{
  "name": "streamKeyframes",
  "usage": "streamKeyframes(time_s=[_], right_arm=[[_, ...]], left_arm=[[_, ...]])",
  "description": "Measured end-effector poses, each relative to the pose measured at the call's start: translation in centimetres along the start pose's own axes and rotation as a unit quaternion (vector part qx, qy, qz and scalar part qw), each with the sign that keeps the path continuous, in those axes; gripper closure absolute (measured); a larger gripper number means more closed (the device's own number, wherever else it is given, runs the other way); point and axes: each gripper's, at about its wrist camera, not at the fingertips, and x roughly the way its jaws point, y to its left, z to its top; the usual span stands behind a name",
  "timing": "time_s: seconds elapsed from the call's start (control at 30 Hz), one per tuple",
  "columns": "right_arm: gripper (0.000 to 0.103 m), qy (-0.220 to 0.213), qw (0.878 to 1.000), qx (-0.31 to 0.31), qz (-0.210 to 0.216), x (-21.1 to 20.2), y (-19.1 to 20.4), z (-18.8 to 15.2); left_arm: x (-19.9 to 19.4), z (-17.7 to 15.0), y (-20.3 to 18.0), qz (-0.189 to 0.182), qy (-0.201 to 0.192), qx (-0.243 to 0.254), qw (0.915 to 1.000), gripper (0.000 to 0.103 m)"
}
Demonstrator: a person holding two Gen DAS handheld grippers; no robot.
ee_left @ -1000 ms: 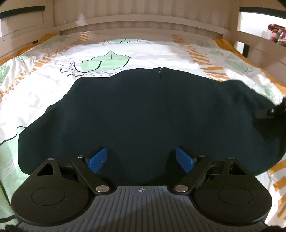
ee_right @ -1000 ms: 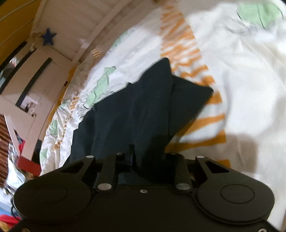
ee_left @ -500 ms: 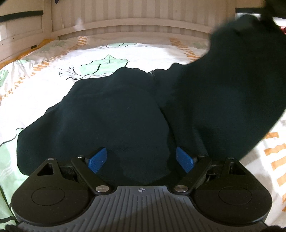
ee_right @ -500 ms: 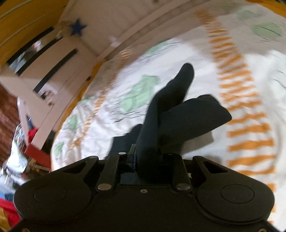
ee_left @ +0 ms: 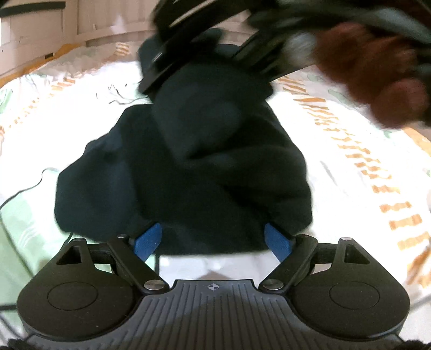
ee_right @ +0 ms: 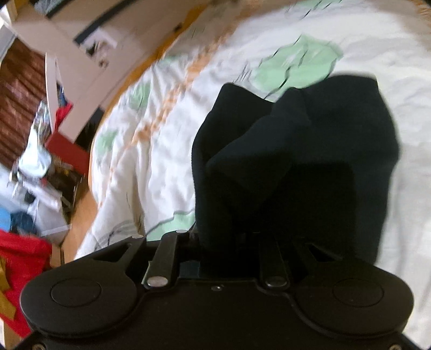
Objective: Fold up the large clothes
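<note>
A large dark navy garment (ee_left: 204,167) lies on the bed, its right part folded over toward the left. My left gripper (ee_left: 212,239) is open, its blue pads (ee_left: 146,239) on either side of the garment's near edge, holding nothing. My right gripper (ee_right: 229,239) is shut on a bunch of the garment (ee_right: 291,161), which hangs from it over the bed. In the left wrist view the right gripper (ee_left: 194,45) and the hand holding it (ee_left: 371,70) are blurred above the garment's far side.
The bed sheet (ee_left: 350,167) is white with green leaves and orange stripes. A white slatted headboard (ee_left: 107,24) stands at the back. A white bed rail (ee_right: 89,64) and cluttered floor with red items (ee_right: 24,258) lie to the left in the right wrist view.
My right gripper has carried the garment's right side up and across to the left, over the middle. My left gripper has pulled back to the garment's near edge and stays open.
</note>
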Motion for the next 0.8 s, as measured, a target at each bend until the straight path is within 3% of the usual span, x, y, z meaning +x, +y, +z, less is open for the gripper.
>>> streamKeyframes(time_s=[0.23,0.37,0.4,0.6,0.8], right_arm=[[0.045,0.042,0.998,0.0,0.036,4.1,-0.1,-0.9],[0.013,0.049,0.994,-0.027,0.095,3.2,1.4,-1.0],[0.013,0.048,0.993,-0.03,0.108,2.6,1.7,-1.0],[0.012,-0.031,0.987,-0.038,0.155,-4.1,2.2,-0.8],[0.008,-0.133,0.987,-0.029,0.082,-10.7,-0.8,-1.6]], left_arm=[[-2.8,-1.1,1.0,-0.023,0.024,-0.004,0.9994,0.02],[-4.6,-0.5,1.0,-0.034,0.008,0.014,0.9993,0.02],[-5.2,-0.3,0.9,-0.039,0.002,0.019,0.999,0.02],[-8.1,1.7,0.8,-0.069,-0.053,0.053,0.9948,0.02],[-7.6,4.8,1.3,-0.061,-0.107,0.057,0.9908,0.02]])
